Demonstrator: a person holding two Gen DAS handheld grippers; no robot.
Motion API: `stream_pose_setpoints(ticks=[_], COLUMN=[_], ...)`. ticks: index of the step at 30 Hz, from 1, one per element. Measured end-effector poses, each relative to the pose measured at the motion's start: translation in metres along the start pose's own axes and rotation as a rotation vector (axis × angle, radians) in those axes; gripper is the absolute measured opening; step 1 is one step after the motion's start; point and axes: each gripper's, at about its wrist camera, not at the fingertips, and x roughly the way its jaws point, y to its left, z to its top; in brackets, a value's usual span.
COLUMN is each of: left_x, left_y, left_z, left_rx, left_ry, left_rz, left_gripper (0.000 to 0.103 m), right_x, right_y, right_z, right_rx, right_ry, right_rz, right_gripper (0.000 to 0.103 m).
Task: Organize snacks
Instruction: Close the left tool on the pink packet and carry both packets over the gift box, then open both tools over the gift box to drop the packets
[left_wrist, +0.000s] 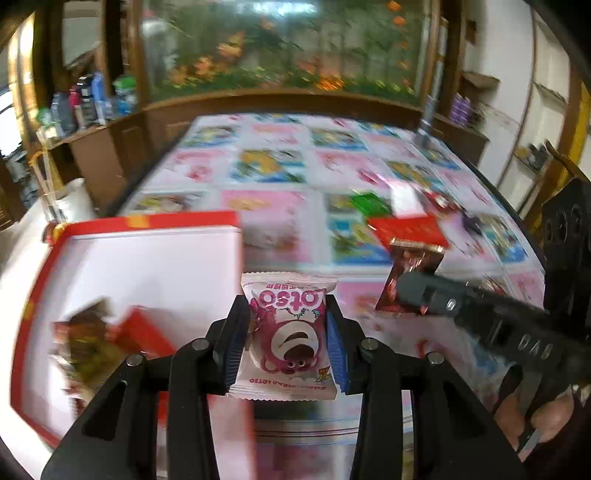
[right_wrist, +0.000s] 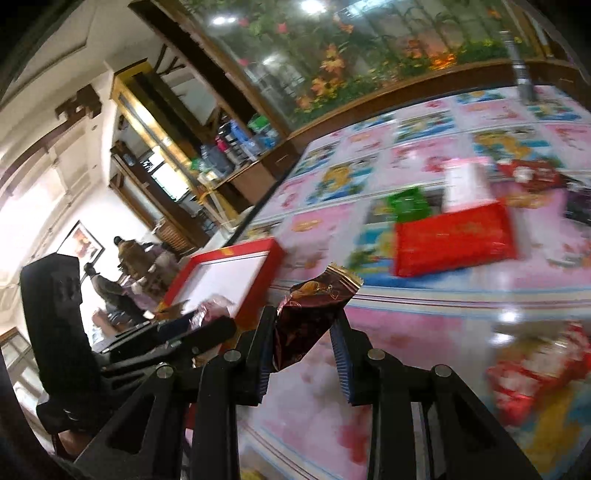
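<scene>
The left gripper (left_wrist: 288, 334) has its jaws closed on a pink-and-white plastic snack packet printed with a pink bear and the word "Lotso" (left_wrist: 289, 332); the blue pads press its two sides and the packet stands upright between them, lifted off the tabletop (left_wrist: 369, 295), which is covered by a glossy cloth of pink and blue cartoon squares. Just to the left of it lies a shallow red cardboard box with a white inside (left_wrist: 147, 273), and a few blurred wrapped snacks (left_wrist: 88, 339) sit in its near left corner.

The right gripper (right_wrist: 304, 343) has its jaws closed on a dark maroon foil snack packet with gold print (right_wrist: 314, 314), held tilted with its crimped gold end pointing up and away. In the left wrist view the same packet (left_wrist: 410, 273) shows at the tip of the right gripper (left_wrist: 417, 291), to the right of the bear packet and apart from it.

Farther off on the tabletop lie a flat red foil packet (right_wrist: 454, 243), a small green packet (right_wrist: 410, 205) just beyond it, and a red-and-white wrapped snack (right_wrist: 539, 369) near the right. A glass tank with orange flowers and green plants (left_wrist: 280, 48) stands beyond the far edge.
</scene>
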Motion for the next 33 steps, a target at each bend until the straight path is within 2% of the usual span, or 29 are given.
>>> stream_pose_setpoints(ticks=[10, 14, 15, 16, 19, 22, 26, 31, 33], left_x=[-0.011, -0.014, -0.014, -0.015, -0.017, -0.02, -0.015, -0.01, -0.009], left_y=[0.081, 0.094, 0.095, 0.094, 0.09, 0.083, 0.063, 0.026, 0.009], left_z=[-0.013, -0.018, -0.019, -0.019, -0.02, -0.019, -0.019, -0.023, -0.024], left_rx=[-0.153, -0.182, -0.187, -0.19, -0.196, -0.184, -0.15, -0.056, -0.002], left_ry=[-0.029, -0.035, -0.035, -0.036, -0.057, -0.069, -0.052, -0.021, -0.008], left_rz=[0.189, 0.217, 0.223, 0.234, 0.247, 0.244, 0.2, 0.13, 0.101], left_gripper=[0.038, 0.04, 0.045, 0.054, 0.073, 0.075, 0.076, 0.076, 0.076], right_x=[0.075, 0.087, 0.086, 0.085, 0.073, 0.056, 0.031, -0.007, -0.027], right_y=[0.096, 0.115, 0.114, 0.113, 0.095, 0.073, 0.039, 0.0, -0.018], right_z=[-0.011, -0.02, -0.02, -0.02, -0.014, -0.008, 0.004, 0.011, 0.011], right_rx=[-0.186, -0.239, -0.238, -0.233, -0.173, -0.123, -0.049, 0.009, 0.023], right_ry=[0.13, 0.156, 0.154, 0.148, 0.105, 0.057, 0.003, -0.069, -0.095], right_rz=[0.115, 0.122, 0.124, 0.123, 0.112, 0.069, 0.016, -0.062, -0.098], right_gripper=[0.032, 0.036, 0.041, 0.042, 0.045, 0.049, 0.054, 0.059, 0.064])
